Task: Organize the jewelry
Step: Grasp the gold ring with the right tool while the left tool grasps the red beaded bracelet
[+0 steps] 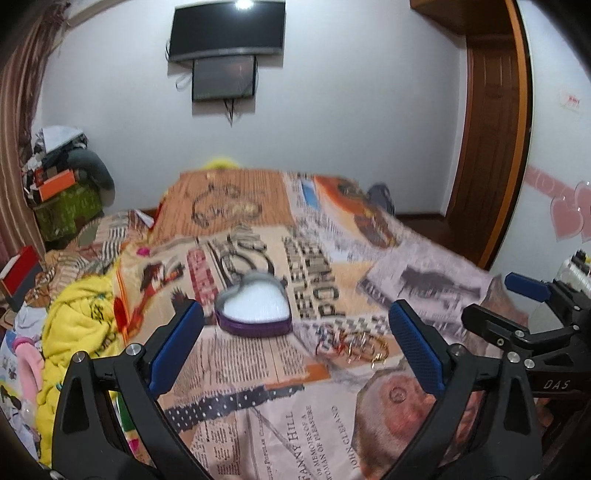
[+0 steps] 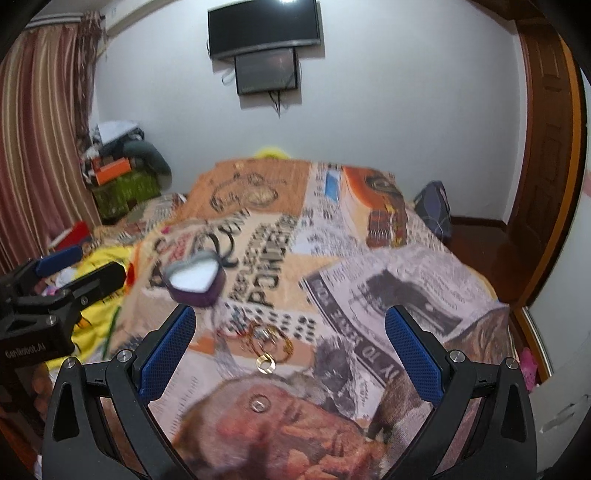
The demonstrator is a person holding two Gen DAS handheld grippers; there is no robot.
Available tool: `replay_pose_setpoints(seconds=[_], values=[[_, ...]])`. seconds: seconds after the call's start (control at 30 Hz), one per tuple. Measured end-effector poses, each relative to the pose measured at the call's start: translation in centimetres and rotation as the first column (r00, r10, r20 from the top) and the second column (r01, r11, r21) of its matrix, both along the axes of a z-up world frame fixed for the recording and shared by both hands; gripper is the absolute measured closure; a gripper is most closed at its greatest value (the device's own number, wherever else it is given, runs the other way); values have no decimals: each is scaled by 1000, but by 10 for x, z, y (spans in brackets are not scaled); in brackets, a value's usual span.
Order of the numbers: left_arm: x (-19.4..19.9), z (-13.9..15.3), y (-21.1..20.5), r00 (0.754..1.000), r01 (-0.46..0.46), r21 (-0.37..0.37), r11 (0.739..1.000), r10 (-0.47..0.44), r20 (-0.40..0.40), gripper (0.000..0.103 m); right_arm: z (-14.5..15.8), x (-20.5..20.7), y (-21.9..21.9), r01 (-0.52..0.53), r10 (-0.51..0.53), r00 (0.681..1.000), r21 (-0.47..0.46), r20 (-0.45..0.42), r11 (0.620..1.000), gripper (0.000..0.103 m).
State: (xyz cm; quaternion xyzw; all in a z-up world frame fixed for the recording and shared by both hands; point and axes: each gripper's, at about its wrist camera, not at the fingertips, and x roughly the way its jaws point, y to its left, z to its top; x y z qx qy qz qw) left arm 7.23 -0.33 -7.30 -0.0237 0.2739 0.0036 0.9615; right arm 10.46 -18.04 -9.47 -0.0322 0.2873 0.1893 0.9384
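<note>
Newsprint-patterned bedspread [image 1: 258,387], heart box [image 1: 255,308], jewelry pile [image 2: 267,339], wall TV [image 1: 227,31], both tools released

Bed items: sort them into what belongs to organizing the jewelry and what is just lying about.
Job:
- heart-shaped box, open
- jewelry pile
- gold ring
- clear ring

Lying about:
- yellow garment
- red box
- dark bag

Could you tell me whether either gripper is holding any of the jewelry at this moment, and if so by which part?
Nothing is held. The left gripper and right gripper are both open and empty above the bedspread; the jewelry pile lies untouched beside the heart-shaped box.
</note>
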Motion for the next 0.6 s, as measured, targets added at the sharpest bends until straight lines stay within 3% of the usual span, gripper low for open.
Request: replay_pose_setpoints(seconds=[0.27,0.37,0.6], values=[[26,-54,2,981,17,-38,999,-24,-194,16,-45,18,-4,-71,63,986,-50,-152,996,11],[31,-69,-1,970,33,-49,998,-44,-240,20,-62,25,-1,-110,98,971,-45,-219,993,22],[41,-94,-8,947,85,-69,994,-103,-305,41,-88,42,11,-170,164,932,10,-324,985,45]])
